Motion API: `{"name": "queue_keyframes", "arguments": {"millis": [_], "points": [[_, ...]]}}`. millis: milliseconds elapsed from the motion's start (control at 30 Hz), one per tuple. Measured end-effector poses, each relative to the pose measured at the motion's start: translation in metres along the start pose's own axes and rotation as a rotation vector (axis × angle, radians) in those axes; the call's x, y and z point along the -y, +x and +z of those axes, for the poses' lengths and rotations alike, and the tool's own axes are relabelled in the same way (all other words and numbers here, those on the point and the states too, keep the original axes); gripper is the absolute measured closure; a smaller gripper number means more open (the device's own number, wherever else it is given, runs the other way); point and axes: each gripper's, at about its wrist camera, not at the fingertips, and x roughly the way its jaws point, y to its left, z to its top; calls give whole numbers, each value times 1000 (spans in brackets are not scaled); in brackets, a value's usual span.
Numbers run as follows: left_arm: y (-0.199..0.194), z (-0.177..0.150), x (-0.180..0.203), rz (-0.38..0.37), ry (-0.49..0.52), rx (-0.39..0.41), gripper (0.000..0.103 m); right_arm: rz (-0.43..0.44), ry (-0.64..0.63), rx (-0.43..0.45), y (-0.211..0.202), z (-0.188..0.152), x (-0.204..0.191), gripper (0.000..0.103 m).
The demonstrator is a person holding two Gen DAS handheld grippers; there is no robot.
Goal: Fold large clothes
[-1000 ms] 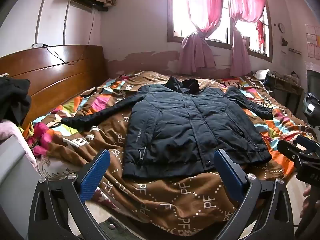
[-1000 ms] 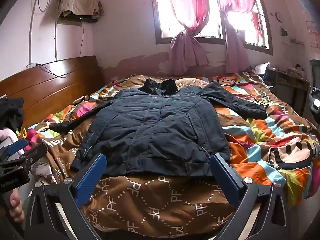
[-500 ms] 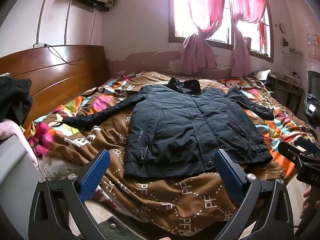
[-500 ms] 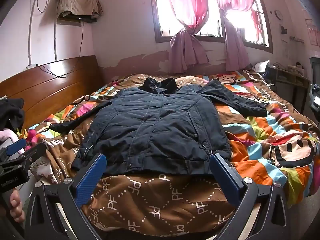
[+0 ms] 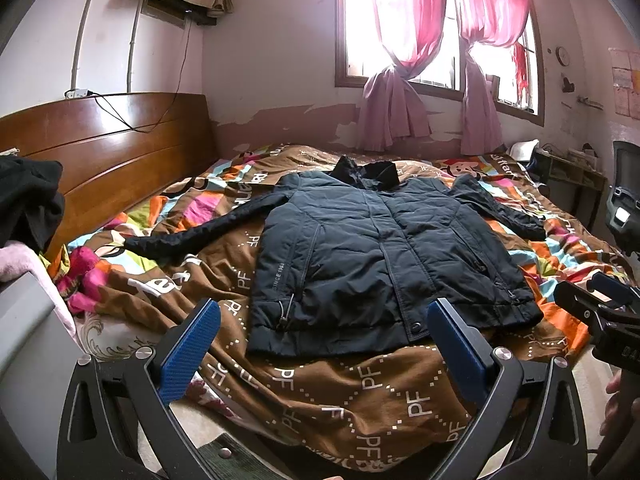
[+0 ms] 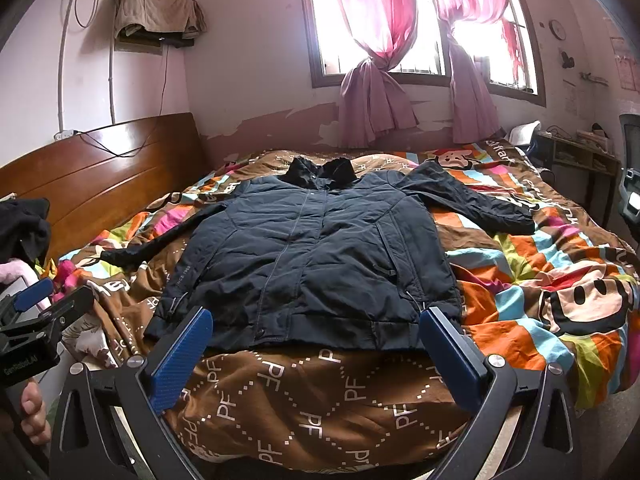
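I am looking along both grippers at a bed covered by a brown and multicoloured patterned quilt [image 5: 340, 392]. A dark navy padded jacket [image 5: 376, 252] lies flat and face up near the middle of the bed, zipped closed, collar toward the window and hem toward me. Its sleeves are spread outward: one stretches toward the wooden headboard [image 5: 108, 160] on the left, the other angles toward the right side of the bed. My left gripper [image 5: 326, 346] hangs in front of the near edge of the bed with its blue-padded fingers spread wide, holding nothing; the jacket's hem shows in the gap between them, without contact. My right gripper [image 6: 318, 350] is likewise spread wide and empty, its fingers framing the hem from just short of it. In the left wrist view the right gripper's body shows at the right edge; in the right wrist view the left gripper's body shows at the left edge with a hand [image 6: 34, 410] below it. Behind the bed, pink curtains [image 6: 372, 60] are knotted in front of a bright window. A dark garment [image 5: 28, 204] is heaped at far left.
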Motion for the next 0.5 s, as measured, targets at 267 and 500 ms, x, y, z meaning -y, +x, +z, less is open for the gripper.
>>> {"name": "queue_keyframes", "arguments": {"millis": [267,500], "points": [[0,0,1,4,1,2,2,1,1,1,-1,0,0,0],[0,0,1,2,4,3,2,2,1,1,-1,0,0,0]]}}
